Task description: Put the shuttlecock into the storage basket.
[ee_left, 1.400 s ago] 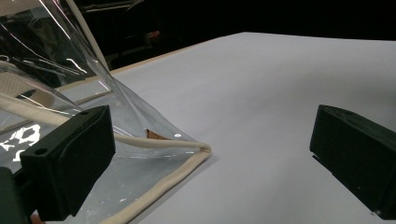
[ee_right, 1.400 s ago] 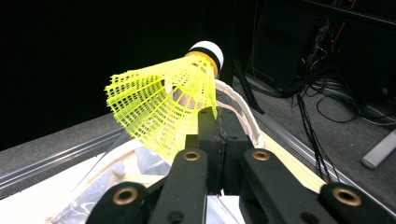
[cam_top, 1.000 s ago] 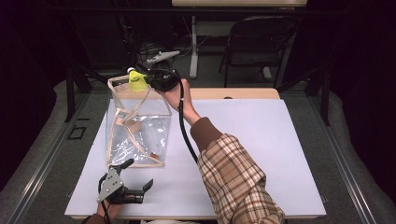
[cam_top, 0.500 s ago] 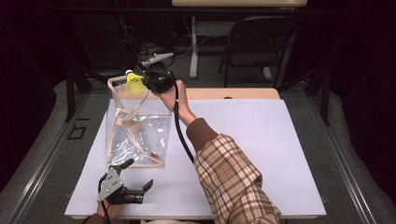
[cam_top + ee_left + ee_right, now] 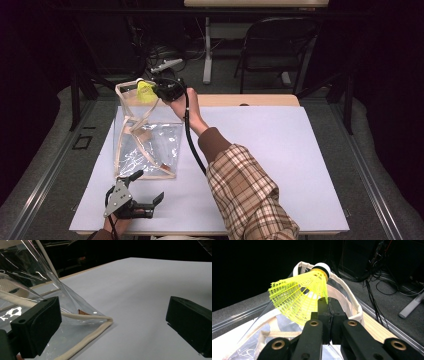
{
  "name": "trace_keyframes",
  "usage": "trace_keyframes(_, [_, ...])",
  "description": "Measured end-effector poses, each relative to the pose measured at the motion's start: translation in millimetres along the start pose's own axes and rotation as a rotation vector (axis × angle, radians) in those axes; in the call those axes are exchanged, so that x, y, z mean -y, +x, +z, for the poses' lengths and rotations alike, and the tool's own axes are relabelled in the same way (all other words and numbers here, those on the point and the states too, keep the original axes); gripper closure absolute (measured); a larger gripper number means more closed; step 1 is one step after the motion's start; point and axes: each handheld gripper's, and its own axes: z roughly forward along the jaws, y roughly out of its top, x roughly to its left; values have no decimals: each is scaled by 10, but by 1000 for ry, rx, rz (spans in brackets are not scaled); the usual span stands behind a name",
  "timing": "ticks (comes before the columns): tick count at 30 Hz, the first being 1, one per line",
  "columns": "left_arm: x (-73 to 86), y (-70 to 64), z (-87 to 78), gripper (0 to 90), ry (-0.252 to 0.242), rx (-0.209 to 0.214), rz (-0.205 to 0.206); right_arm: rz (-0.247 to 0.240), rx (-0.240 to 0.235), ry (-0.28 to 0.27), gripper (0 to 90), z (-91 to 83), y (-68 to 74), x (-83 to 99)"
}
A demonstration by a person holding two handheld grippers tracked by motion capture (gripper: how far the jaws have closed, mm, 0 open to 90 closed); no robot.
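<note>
High view: right gripper [image 5: 159, 91] holds a yellow mesh-skirted plastic shuttlecock [image 5: 145, 92] at the mouth of a clear plastic bag with cream fabric trim [image 5: 145, 145], which stands at the far left of the white table [image 5: 280, 165]. Left gripper [image 5: 131, 202] rests on the table just beside the bag's near bottom edge — not touching it, as far as I can tell.

Left gripper view: fingers [image 5: 37, 325] spread wide, nothing between them; the bag's cream-edged bottom corner [image 5: 106, 320] lies flat ahead of the gap.

Right gripper view: fingers [image 5: 328, 312] pinched tight on the lower edge of the shuttlecock's skirt [image 5: 299, 300]; white cork tip [image 5: 322, 267] points away, level with the bag's rim [image 5: 347, 290].

Step, as judged: dropping the shuttlecock into the bag.

Risk: the bag is unsteadied — a nudge from the right gripper could tip or fold it.

Risk: the skirt may catch on the trim or a strap — released too early, the shuttlecock could land outside.
</note>
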Motion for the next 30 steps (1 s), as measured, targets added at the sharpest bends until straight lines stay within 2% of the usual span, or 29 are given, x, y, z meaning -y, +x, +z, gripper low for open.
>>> trace_keyframes(5, [1,-1,2,1,0,0,-3,9,7,16,876,34,-15,17])
trace_keyframes(8, [0,1,1,1,-1,2,-2,32,0,24,749,43,-40,33])
trace_keyframes(10, [0,1,1,1,-1,1,-1,42,-4,18,689,24,-58,41])
trace_keyframes(11, [1,0,1,1,-1,2,-3,42,-4,18,689,24,-58,41])
trace_keyframes(12, [1,0,1,1,-1,1,-3,48,-11,11,632,-7,-84,49])
trace_keyframes(13, [2,1,3,1,0,1,-3,48,-11,11,632,-7,-84,49])
trace_keyframes(14, [2,1,3,1,1,1,-3,53,-19,11,554,-43,-109,59])
trace_keyframes(15, [1,1,3,1,1,1,-2,53,-19,11,554,-43,-109,59])
trace_keyframes(19, [2,5,3,1,1,0,-3,56,-54,13,374,-131,-178,104])
trace_keyframes(22, [3,4,7,1,4,3,0,63,-66,6,202,-234,-243,155])
trace_keyframes(24, [2,4,6,1,5,2,0,61,-77,4,158,-289,-255,181])
trace_keyframes(30, [1,7,13,1,6,-6,-2,53,-87,1,103,-432,-299,277])
